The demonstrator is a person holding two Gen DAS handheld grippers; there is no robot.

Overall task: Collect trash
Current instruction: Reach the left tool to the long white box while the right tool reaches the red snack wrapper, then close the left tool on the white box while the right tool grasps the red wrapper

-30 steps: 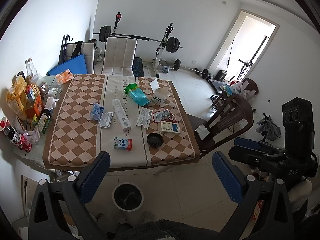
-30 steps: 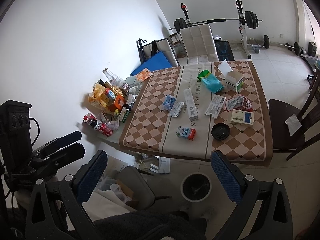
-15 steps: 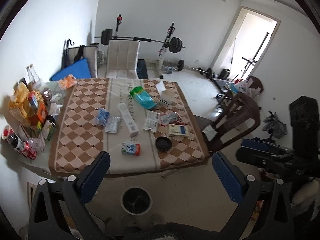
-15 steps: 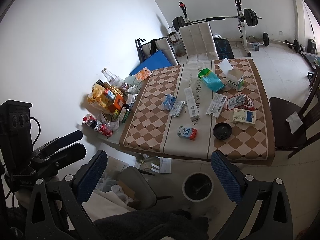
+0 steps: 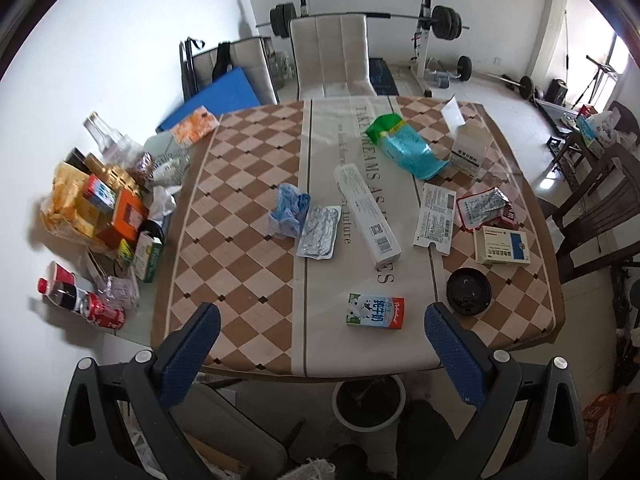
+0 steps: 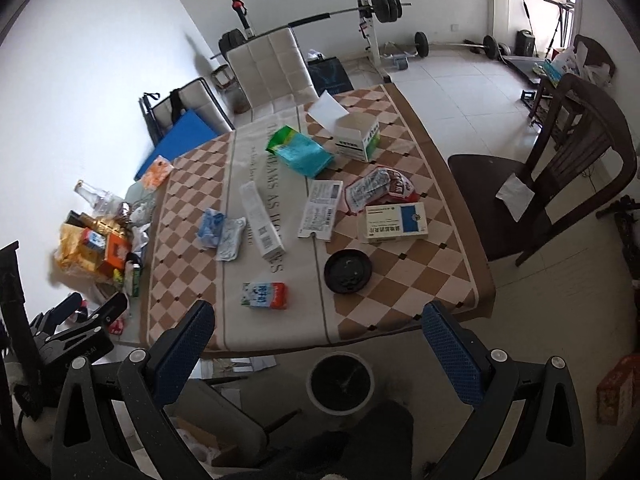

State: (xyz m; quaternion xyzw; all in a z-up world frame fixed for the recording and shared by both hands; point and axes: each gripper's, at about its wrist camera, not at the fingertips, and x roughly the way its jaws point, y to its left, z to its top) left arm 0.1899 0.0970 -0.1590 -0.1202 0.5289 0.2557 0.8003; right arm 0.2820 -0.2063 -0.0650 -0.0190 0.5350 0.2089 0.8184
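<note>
Chair (image 6: 560, 184) beside table (image 6: 460, 280) — bin (image 6: 341, 382) underneath

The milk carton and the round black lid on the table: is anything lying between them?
No. Between milk carton and black lid, both wrist views show only bare tablecloth.

On the bench (image 5: 240, 184) lie one milk carton (image 5: 375, 311), one black lid (image 5: 468, 291), one long white box (image 5: 366, 214), one blister pack (image 5: 319, 232), one blue glove (image 5: 289, 210), one teal bag (image 5: 410, 147), two medicine boxes and one flattened white carton (image 5: 435, 218). One bin (image 5: 369, 400) stands on the floor.
</note>
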